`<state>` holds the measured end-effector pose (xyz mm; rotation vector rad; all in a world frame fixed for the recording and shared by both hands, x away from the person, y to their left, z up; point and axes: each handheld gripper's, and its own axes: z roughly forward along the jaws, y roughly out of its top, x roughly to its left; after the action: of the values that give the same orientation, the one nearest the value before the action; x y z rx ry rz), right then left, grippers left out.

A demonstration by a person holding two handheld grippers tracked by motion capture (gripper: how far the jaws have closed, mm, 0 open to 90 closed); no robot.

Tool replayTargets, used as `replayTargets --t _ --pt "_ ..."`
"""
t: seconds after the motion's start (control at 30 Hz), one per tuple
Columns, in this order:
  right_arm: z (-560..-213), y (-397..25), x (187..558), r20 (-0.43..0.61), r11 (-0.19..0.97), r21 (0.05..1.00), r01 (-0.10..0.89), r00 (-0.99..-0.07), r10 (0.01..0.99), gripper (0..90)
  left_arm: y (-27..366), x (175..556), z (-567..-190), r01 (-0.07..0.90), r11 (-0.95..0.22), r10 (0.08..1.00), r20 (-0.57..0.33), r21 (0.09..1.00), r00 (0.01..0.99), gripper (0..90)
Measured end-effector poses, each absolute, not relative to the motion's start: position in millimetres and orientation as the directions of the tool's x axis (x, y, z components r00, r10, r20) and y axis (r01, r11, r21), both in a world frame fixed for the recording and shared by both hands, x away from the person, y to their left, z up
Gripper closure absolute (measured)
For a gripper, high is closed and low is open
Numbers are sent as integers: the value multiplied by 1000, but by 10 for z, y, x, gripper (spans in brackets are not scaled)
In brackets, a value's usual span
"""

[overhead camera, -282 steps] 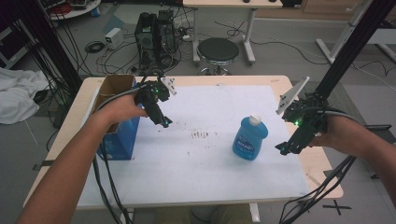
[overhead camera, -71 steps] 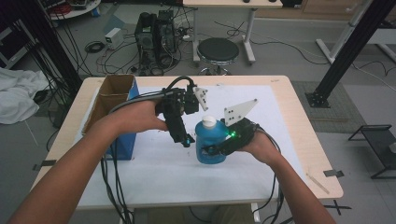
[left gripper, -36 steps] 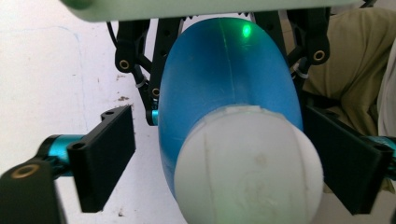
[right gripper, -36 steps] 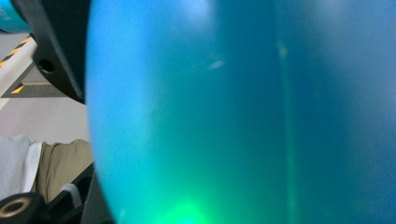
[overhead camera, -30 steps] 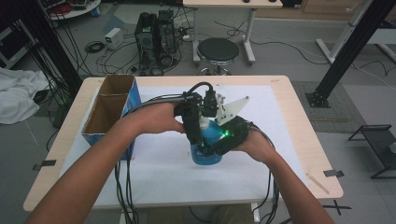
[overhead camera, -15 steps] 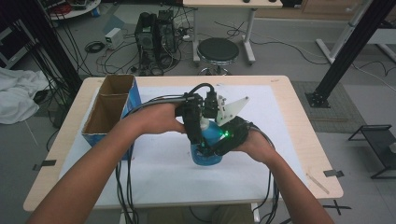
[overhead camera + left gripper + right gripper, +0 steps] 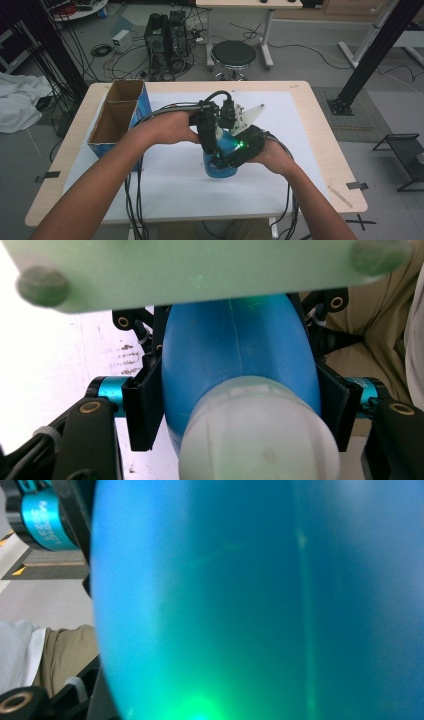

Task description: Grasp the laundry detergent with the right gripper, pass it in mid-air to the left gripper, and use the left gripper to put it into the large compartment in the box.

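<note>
Blue bottle (image 7: pixel 220 162) stands upright mid-worktop (image 7: pixel 310 130), left tool (image 7: pixel 212 150) at its white cap (image 7: pixel 257 440) from above, clamp state unclear, right tool (image 7: pixel 225 161) clenched on the bottle's body, cardboard box (image 7: pixel 117 117) well apart at left.

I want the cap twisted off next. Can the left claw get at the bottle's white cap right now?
Probably yes: the left claw is right above the bottle, and the white cap sits bare between its jaws.
</note>
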<state>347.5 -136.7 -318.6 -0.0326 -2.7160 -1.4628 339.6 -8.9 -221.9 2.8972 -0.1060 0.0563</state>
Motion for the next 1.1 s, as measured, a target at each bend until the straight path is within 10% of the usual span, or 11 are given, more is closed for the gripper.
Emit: replayTargets --t 0.8,0.9,1.1 --pt "-3171 -1386 3470 65 550 834 50 -998 -9 425 -100 3391 -2184 -85 -969 -76 49 233 996 369" --pt "-3167 -1407 3455 56 558 829 48 -998 3 213 -108 3385 -2144 -85 -970 -75 52 226 996 370" --pt "-3238 -1558 3448 106 555 823 117 -993 53 77 -85 3395 -2086 -89 -975 -77 65 205 995 370"
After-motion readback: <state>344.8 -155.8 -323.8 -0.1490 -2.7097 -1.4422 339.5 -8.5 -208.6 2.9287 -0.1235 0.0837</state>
